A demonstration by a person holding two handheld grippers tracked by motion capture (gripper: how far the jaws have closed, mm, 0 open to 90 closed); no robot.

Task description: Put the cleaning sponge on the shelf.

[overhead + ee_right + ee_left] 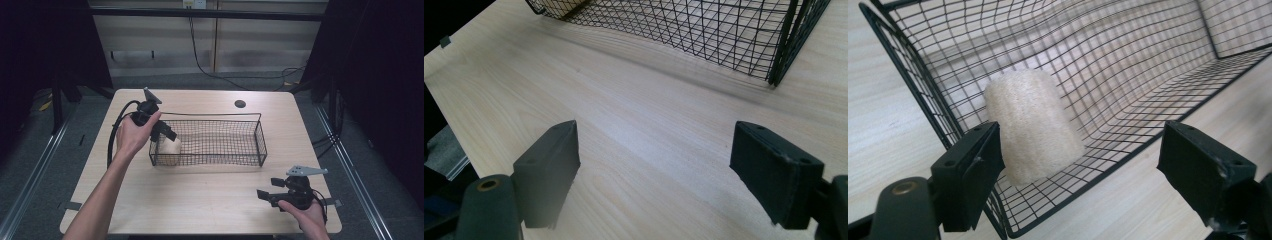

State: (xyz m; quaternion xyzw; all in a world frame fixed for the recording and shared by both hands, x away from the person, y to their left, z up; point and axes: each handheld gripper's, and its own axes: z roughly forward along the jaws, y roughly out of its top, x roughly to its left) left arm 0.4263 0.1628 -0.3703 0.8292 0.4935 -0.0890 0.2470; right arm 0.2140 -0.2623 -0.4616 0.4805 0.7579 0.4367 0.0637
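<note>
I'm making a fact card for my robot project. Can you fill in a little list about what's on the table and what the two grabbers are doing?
Table: light wood
Basket: black wire basket, lying mid-table
Inside basket: pale loofah sponge, at the basket's left end
Left gripper: jaws open, over the basket's left end, right by the sponge, not squeezing it
Right gripper: jaws open, holding nothing, near the table's front right

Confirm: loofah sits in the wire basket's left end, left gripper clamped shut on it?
Not quite. The left gripper is open, jaws spread wide, as the left gripper view shows. The loofah does sit in the wire basket's left end.
</note>
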